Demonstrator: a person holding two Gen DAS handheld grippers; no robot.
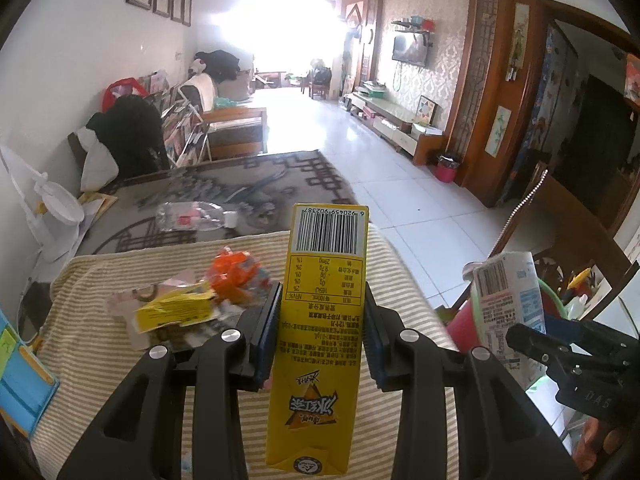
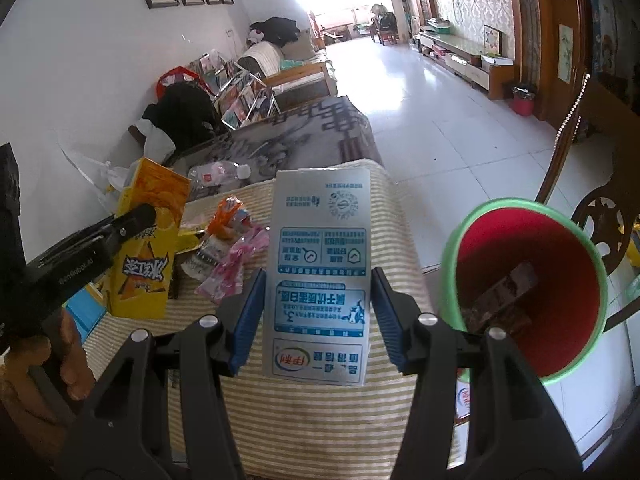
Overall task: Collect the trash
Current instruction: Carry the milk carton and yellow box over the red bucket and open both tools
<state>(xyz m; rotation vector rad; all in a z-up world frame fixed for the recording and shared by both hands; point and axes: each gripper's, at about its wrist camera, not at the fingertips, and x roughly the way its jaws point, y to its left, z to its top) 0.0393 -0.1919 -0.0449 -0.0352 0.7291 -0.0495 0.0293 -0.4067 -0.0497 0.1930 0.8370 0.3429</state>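
My left gripper [image 1: 322,320] is shut on a tall yellow drink carton [image 1: 320,320], held upside down with its barcode at the top. My right gripper [image 2: 318,312] is shut on a white and blue milk carton [image 2: 320,276], also upside down. Each carton shows in the other view: the milk carton [image 1: 508,304] at the right, the yellow carton [image 2: 148,248] at the left. Both hang above a striped cloth [image 2: 320,420]. A red bin with a green rim [image 2: 524,292] stands at the right, with some dark trash inside.
Loose wrappers lie on the cloth: an orange one [image 1: 236,272], a yellow one [image 1: 176,308], a pink one [image 2: 232,264]. A clear plastic bottle [image 1: 196,218] rests on the grey patterned cover beyond. A wooden chair [image 2: 600,224] stands behind the bin; white tiled floor stretches ahead.
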